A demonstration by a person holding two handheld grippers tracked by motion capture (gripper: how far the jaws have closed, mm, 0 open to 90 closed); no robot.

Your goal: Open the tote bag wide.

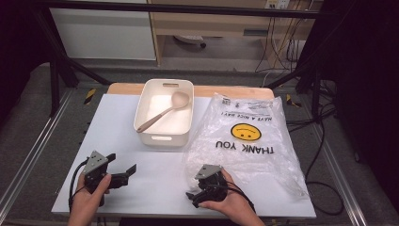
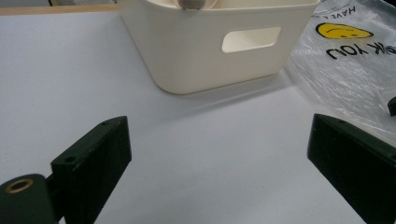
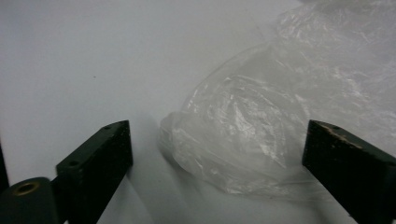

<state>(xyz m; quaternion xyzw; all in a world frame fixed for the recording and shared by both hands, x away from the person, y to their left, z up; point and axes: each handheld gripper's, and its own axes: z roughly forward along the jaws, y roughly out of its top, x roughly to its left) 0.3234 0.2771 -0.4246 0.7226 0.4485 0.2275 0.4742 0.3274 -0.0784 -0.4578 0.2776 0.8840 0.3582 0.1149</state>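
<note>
Right gripper (image 3: 217, 154), jaws spread wide, poised low over the white table (image 1: 117, 141) with the crumpled near corner of the clear plastic carrier bag printed with a yellow smiley face and "THANK YOU" (image 3: 261, 135) lying between them but touched by neither. Left gripper (image 2: 219, 154), jaws likewise apart and holding nothing, rests over bare tabletop, aimed at the cream rectangular plastic bin with cut-out handles (image 2: 219, 46).

Step in hand, as judged: the approach to the bag's near edge, before any grasp. The next move calls for lowering the right gripper onto the raised fold and closing on it; thin film is slippery, so a bunched ridge would give a better hold than a flat layer.

The high view gives the layout: right gripper (image 1: 200, 194) at the bag (image 1: 244, 141), left gripper (image 1: 123, 175) well apart from it, and the bin (image 1: 162, 137) beyond, holding a beige long-handled ladle (image 1: 164, 110). The right gripper view alone shows how the film's folds stand up from the table. The left gripper view shows the bin's near wall and handle slot.
</note>
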